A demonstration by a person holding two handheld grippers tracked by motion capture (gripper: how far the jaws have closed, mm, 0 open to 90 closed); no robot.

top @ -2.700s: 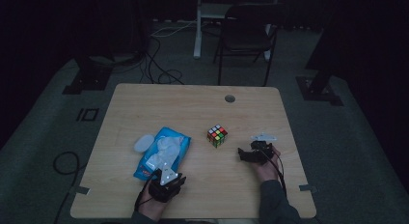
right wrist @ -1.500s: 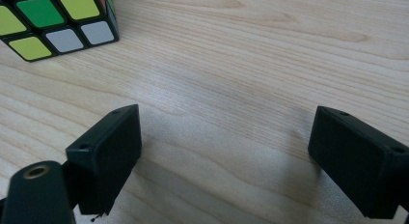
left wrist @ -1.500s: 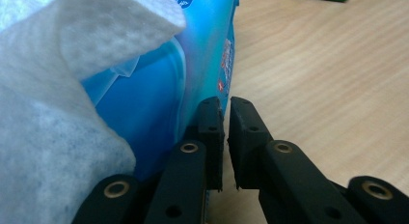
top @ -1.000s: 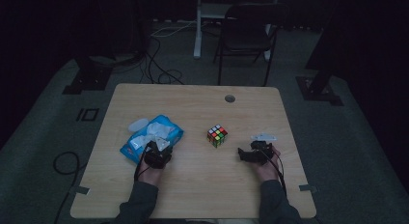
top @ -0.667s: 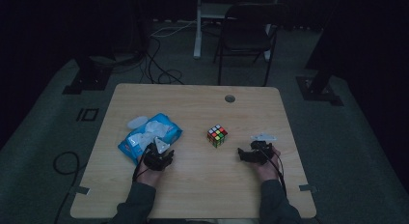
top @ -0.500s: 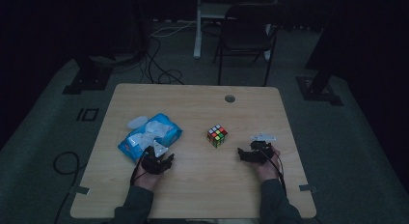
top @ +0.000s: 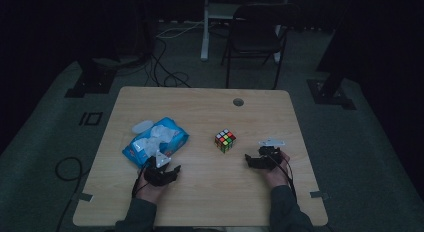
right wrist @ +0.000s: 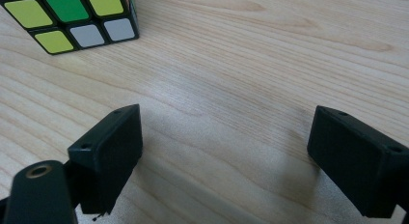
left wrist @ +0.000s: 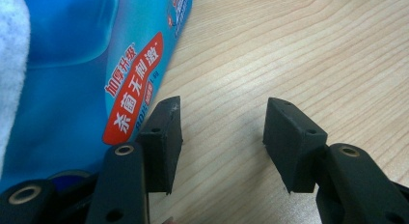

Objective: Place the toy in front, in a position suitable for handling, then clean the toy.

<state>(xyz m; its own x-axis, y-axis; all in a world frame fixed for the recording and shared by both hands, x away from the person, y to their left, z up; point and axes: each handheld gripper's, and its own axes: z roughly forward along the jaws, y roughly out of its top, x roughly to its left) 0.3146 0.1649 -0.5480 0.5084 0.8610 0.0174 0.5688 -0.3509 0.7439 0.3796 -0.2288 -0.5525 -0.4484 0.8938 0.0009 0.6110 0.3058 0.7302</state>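
The left tongs (left wrist: 219, 137) have just been opening and stand well apart with bare table (top: 200, 107) between the jaws — the blue wipes pack (left wrist: 72, 79) lies just beside their left jaw, no longer gripped. The right tongs (right wrist: 226, 161) gape wide and hold nothing, with the puzzle cube (right wrist: 72, 16) ahead of them, off to their left.

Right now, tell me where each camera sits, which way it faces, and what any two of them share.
High view: above the person's side, looking forward and down on the light wooden table; both forearms enter from below.
Left gripper view: rides the left tool, facing the blue plastic wipes pack; its jaws stand open.
Right gripper view: rides the right tool, facing the multicoloured puzzle cube; jaws open.
Shared: the high view also shows the pack and the cube.
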